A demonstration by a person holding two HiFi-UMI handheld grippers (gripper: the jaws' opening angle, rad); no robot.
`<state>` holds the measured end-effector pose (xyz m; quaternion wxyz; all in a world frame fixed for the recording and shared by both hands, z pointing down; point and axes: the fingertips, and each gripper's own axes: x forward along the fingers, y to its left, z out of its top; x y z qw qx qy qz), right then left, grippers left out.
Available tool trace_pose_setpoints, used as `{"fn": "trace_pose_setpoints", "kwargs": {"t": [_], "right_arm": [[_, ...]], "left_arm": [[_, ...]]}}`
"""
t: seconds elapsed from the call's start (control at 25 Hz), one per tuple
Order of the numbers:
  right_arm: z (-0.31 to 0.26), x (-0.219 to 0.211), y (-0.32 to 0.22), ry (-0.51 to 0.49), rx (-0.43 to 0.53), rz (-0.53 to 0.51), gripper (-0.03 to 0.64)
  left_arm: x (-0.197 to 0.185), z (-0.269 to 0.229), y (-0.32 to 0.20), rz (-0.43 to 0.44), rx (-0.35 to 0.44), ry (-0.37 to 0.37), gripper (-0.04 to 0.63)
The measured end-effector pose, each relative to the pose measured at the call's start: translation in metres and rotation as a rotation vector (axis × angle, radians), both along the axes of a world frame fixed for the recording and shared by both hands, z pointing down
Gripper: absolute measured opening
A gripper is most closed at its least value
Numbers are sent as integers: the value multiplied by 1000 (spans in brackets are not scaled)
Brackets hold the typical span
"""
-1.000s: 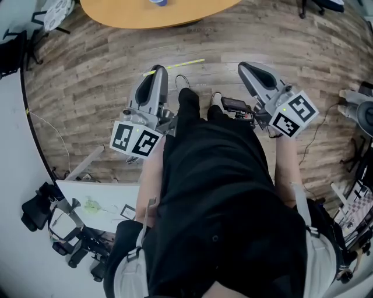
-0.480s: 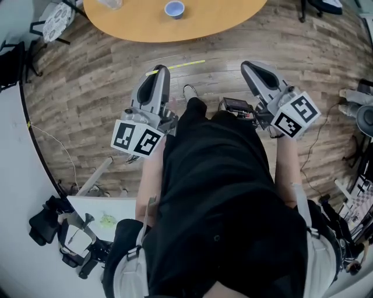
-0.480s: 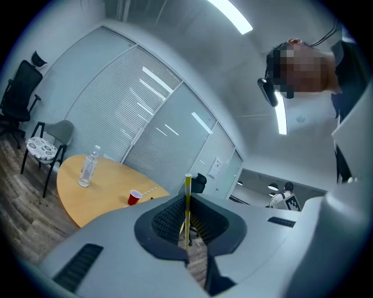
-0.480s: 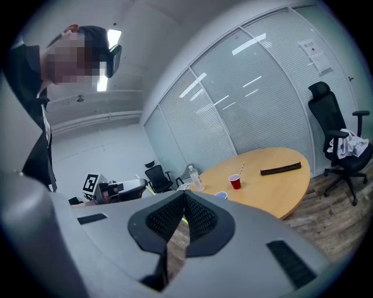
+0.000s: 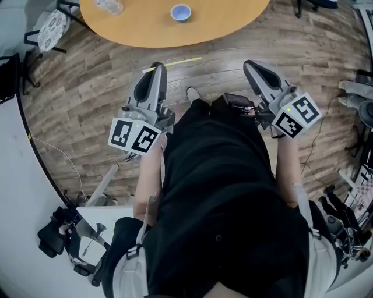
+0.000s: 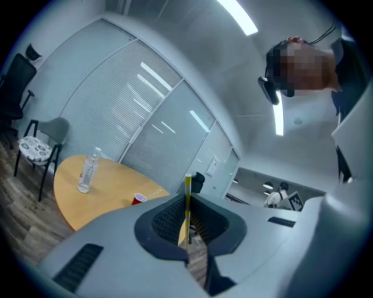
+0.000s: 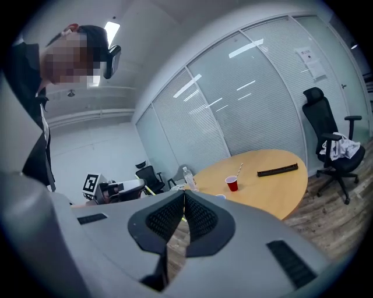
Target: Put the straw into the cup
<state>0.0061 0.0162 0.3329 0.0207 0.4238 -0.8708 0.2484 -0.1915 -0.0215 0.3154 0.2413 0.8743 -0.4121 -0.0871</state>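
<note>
The straw [image 6: 187,198] is yellow, the cup [image 7: 232,184] red, the table [image 7: 274,189] pale orange wood, the floor [image 5: 87,87] grey-brown planks.

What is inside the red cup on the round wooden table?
A thin pale straw stands in the red cup, leaning out over its rim. The cup's wall hides the straw's lower end and anything else inside.

The cup [image 7: 232,184] stands on the table [image 7: 265,191]; bottle [image 7: 188,177] to its left

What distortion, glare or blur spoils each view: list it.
Head view: fisheye bends the table and floor planks. Left gripper view: dark vignetted corners, bright ceiling strips glare; straw crisp. Right gripper view: same vignette, lights reflected in glass wall.
</note>
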Motion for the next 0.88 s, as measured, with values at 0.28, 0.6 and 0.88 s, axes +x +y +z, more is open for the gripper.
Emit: {"fn": "trace_pose_setpoints", "kwargs": {"t": [0.28, 0.6, 0.88], "right_arm": [[1, 0, -3, 2, -7, 38, 17], [4, 8, -34, -12, -10, 8, 17], [-1, 11, -85, -33, 9, -37, 17]], "left_arm": [[-1, 4, -11, 30, -9, 5, 35], [8, 5, -38, 1, -13, -9, 35], [8, 0, -73, -51, -13, -30, 35]]}}
